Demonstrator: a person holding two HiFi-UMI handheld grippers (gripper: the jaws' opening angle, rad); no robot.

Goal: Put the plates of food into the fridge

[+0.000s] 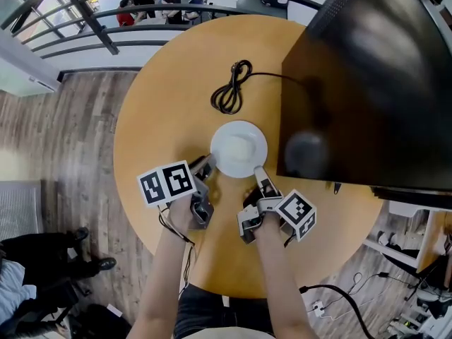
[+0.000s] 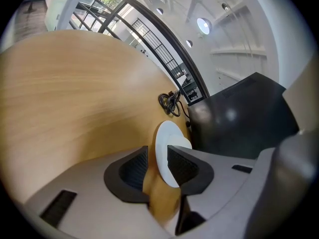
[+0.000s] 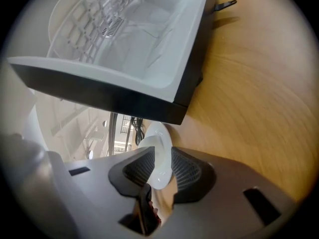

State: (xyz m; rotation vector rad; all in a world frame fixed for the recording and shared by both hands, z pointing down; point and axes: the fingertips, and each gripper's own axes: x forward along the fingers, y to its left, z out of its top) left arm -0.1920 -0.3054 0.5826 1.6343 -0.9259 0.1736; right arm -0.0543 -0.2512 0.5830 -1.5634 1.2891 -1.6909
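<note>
A white plate (image 1: pixel 223 137) with a pale mound of food (image 1: pixel 241 149) lies in the middle of the round wooden table (image 1: pixel 162 104). My left gripper (image 1: pixel 206 167) is at the plate's near-left rim. In the left gripper view the plate (image 2: pixel 167 141) stands edge-on between the narrow jaws of the left gripper (image 2: pixel 158 166). My right gripper (image 1: pixel 260 175) holds the near-right rim, and in its own view the plate (image 3: pixel 160 138) fills the gap of the right gripper (image 3: pixel 163 166). The black fridge (image 1: pixel 367 83) stands on the table right of the plate, its white inside (image 3: pixel 144 39) showing.
A coiled black cable (image 1: pixel 229 90) lies on the table beyond the plate. A small dark clip (image 1: pixel 337 187) sits by the fridge's near corner. Railings (image 1: pixel 106 20) run past the table's far side. Cables (image 1: pixel 332 306) lie on the floor at lower right.
</note>
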